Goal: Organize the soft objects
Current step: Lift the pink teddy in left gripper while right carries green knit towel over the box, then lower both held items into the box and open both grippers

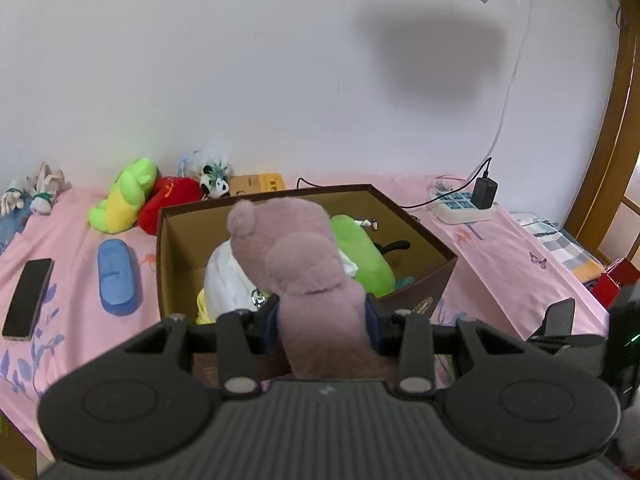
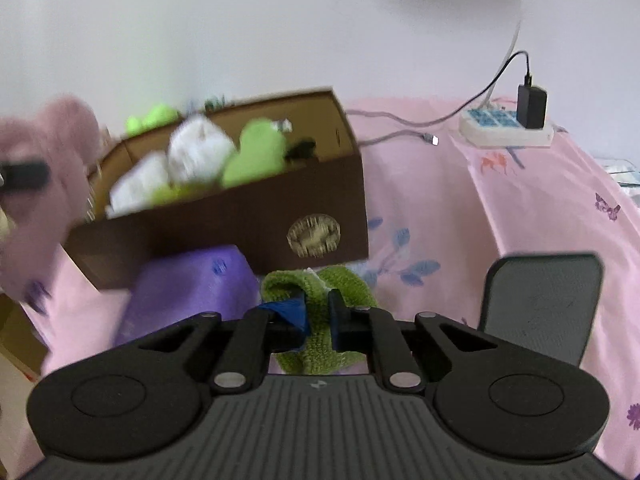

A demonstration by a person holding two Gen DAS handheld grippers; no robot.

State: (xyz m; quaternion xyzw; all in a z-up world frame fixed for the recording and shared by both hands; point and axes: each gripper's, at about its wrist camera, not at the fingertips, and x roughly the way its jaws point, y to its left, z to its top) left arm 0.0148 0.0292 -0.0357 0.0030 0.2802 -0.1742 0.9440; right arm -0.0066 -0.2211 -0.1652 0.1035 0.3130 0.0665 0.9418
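Left gripper (image 1: 322, 316): pinched the pink plush (image 1: 298, 256) about its lower body, with its head up over the near edge of the box (image 1: 416, 296).
Right gripper (image 2: 318, 318): pressed shut on a fold of the green cloth (image 2: 324, 354), just in front of the box (image 2: 248, 220) and beside a purple block (image 2: 188, 292).
Box: sat on the pink sheet (image 1: 500, 256), already holding a white toy (image 1: 228, 280) and a green toy (image 1: 364, 252).
Left outside: a frog (image 1: 124, 196), a red toy (image 1: 168, 200) and a panda (image 1: 216, 186) lay by the wall, well apart from the grippers.
Plush handling: looked light and squashy; the pile gave under the pads, so a mid-body grip seemed safest against slipping.
Cloth handling: looked limp and light, likely to dangle; a bunched fold seemed a better hold than an edge.
Writing: a round gold emblem (image 2: 314, 236) on the box front was too blurred to read; no brand was legible.
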